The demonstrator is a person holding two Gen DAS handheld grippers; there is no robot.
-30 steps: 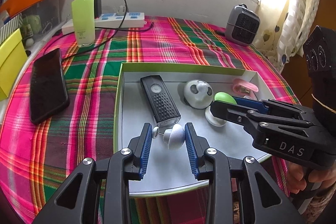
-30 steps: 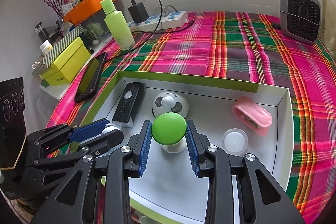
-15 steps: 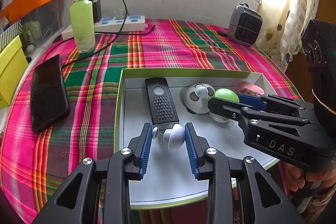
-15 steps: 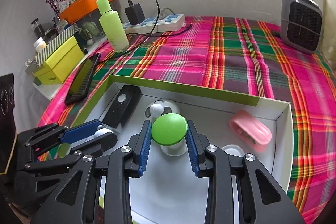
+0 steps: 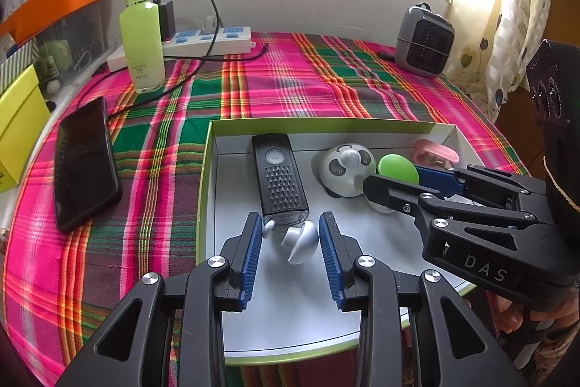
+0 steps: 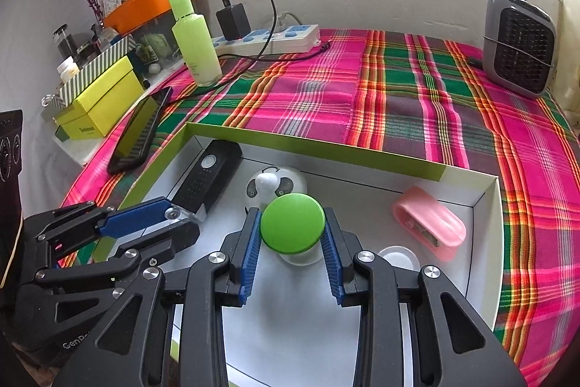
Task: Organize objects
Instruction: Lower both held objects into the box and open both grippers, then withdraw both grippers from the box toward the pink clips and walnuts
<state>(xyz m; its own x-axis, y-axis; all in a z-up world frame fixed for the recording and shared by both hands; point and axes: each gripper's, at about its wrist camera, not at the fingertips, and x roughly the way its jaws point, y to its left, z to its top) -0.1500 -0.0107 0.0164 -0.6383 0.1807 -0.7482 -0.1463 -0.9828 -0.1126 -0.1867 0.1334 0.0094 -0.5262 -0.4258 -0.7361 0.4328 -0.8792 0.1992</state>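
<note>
Both grippers gripping, green-capped piece (image 6: 292, 223), white piece (image 5: 301, 241)

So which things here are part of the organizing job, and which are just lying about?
In play:
left gripper on white knob
right gripper on green-capped knob
tray

Lying about:
phone
green bottle
power strip
heater

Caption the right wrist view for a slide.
Right gripper clamps a green-capped knob inside the white tray, beside a pink case.
</note>
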